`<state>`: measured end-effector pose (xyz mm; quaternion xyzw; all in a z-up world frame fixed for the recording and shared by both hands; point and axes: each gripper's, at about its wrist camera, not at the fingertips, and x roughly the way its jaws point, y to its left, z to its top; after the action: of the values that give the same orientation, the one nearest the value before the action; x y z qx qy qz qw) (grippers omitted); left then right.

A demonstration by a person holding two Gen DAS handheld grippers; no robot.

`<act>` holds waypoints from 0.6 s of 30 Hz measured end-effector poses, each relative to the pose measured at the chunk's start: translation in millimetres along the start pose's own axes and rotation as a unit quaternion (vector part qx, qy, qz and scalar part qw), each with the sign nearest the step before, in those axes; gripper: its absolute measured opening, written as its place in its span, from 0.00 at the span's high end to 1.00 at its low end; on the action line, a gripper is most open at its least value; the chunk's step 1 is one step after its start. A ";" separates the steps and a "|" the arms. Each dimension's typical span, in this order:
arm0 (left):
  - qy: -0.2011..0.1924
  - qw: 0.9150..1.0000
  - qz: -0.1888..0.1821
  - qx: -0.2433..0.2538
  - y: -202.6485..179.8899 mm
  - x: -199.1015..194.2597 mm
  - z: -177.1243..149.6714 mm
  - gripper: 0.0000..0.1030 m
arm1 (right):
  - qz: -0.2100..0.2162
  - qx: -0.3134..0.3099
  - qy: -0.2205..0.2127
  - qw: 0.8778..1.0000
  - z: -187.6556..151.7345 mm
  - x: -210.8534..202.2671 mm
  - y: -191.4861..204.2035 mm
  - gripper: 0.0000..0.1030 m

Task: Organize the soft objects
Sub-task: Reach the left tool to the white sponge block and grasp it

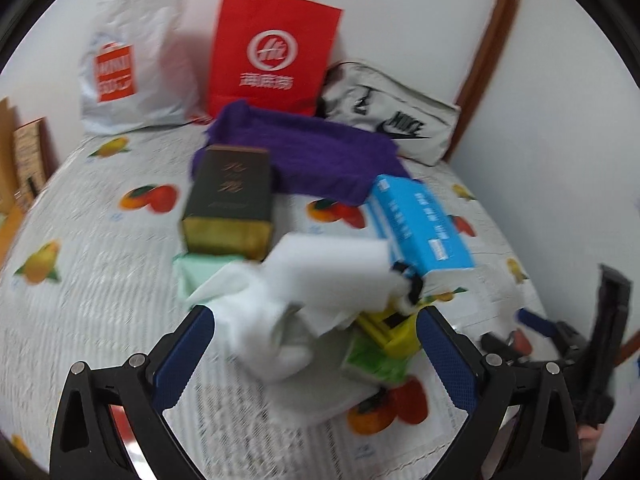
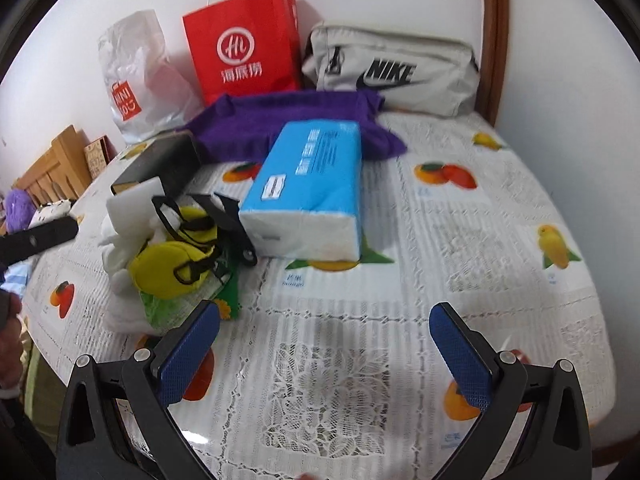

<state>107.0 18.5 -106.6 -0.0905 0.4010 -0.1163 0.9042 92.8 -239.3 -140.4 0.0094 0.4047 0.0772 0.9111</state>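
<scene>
Left gripper (image 1: 316,344) spread wide around white cloth (image 1: 276,320), gripping nothing. Beside it, yellow pouch (image 2: 176,256), then blue tissue pack (image 2: 308,192) on tablecloth (image 2: 460,240). Right gripper (image 2: 326,354) gaped wide, empty.

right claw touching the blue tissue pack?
Apart. The right wrist view shows the right claw open over bare tablecloth, with a clear stretch of cloth between its fingertips and the blue tissue pack.

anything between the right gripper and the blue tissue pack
Nothing visible. The right gripper is open over bare tablecloth, and the blue tissue pack lies straight ahead; the yellow pouch sits off to its left.
</scene>
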 end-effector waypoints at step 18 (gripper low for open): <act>0.032 0.999 -0.015 0.037 1.7 56.4 23.5 0.12 | 0.035 -0.036 0.000 0.999 3.9 7.6 22.1 0.00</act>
<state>161.5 5.8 -131.2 -0.0597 0.4233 -0.1474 0.8919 97.8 -216.1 -141.5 -0.0094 0.4007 0.1235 0.9078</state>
